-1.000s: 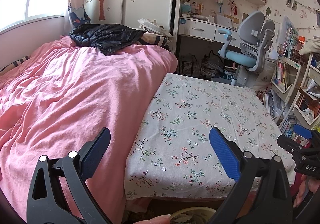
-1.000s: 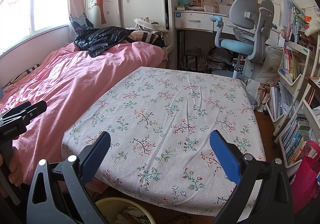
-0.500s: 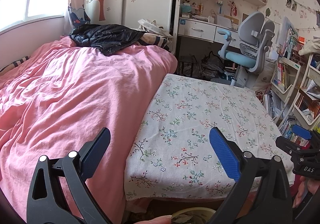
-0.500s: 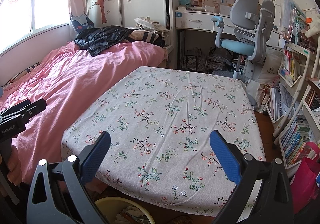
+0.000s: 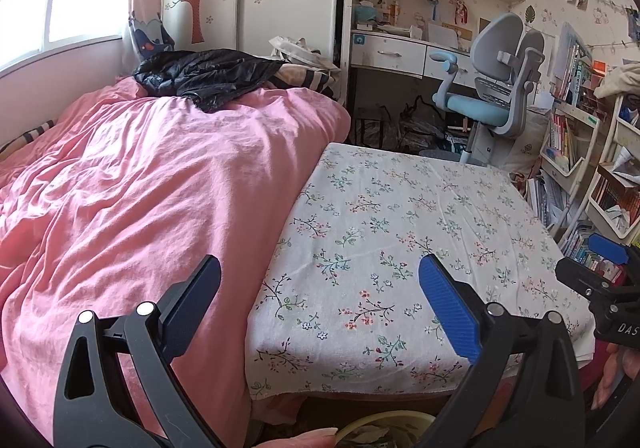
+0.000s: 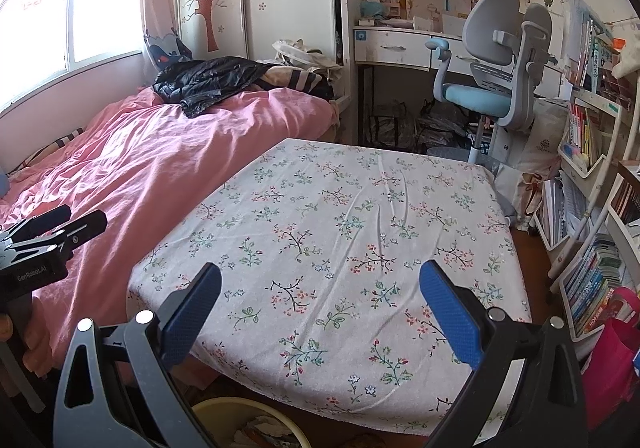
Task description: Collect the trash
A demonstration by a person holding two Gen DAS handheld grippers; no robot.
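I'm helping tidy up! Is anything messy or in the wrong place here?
Yes: a crumpled black jacket lies dumped on the pink bedspread. The floral tablecloth shows no litter. The yellow bin below already holds scraps.

bedroom with floral-covered counter (image 6: 344, 232) beside a pink bed (image 5: 132, 184)
a black jacket (image 5: 208, 76) lies on the bed; a grey-and-blue chair (image 6: 500, 72) stands by the bookshelves (image 6: 592, 152).

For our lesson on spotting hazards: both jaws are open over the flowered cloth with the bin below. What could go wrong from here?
1. The yellow bin sits partly under the flowered cloth; dropped trash may land on its overhang.
2. The left gripper and right gripper hang close together and could collide.
3. Jaws reaching down might snag the cloth's edge.
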